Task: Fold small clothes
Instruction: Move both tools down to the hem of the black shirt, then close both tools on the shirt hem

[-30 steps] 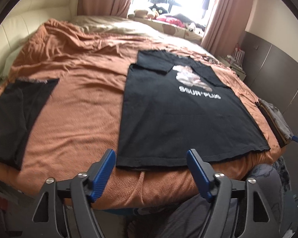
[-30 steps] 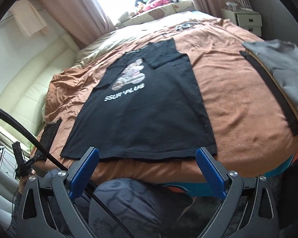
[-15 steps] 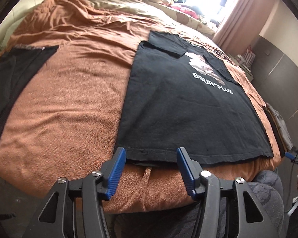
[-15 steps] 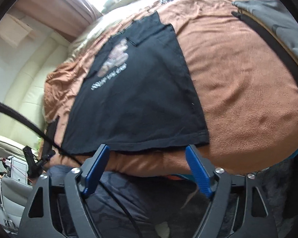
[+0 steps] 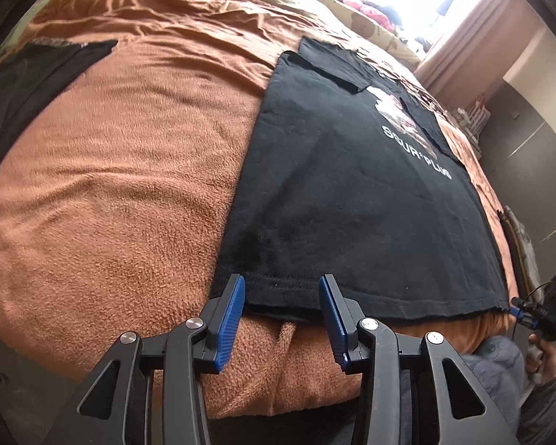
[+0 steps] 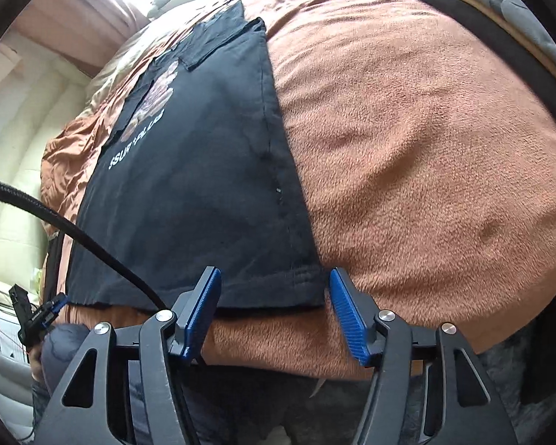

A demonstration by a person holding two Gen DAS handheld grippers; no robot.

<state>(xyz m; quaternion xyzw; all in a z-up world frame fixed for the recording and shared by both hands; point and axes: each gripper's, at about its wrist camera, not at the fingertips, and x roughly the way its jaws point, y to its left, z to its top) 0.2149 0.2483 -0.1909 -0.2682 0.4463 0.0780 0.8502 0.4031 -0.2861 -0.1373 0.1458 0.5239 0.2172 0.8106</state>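
Observation:
A black T-shirt [image 5: 352, 193] with a white print and lettering lies flat on the orange blanket, sleeves folded in, hem at the bed's near edge. My left gripper [image 5: 282, 289] is open, its blue pads straddling the hem near the shirt's left corner. The shirt also shows in the right wrist view [image 6: 196, 185]. My right gripper [image 6: 274, 285] is open, its pads straddling the hem at the right corner. Neither gripper grips the cloth.
The orange blanket [image 5: 111, 185] covers the bed. A dark garment [image 5: 29, 74] lies at the left. A stack of folded grey and black clothes [image 6: 500, 18] sits at the right. Pillows and a bright window are at the far end. A black cable [image 6: 74, 237] crosses the right view.
Both grippers moved forward and down to the shirt's hem. Their jaws narrowed somewhat and now straddle the two bottom corners.

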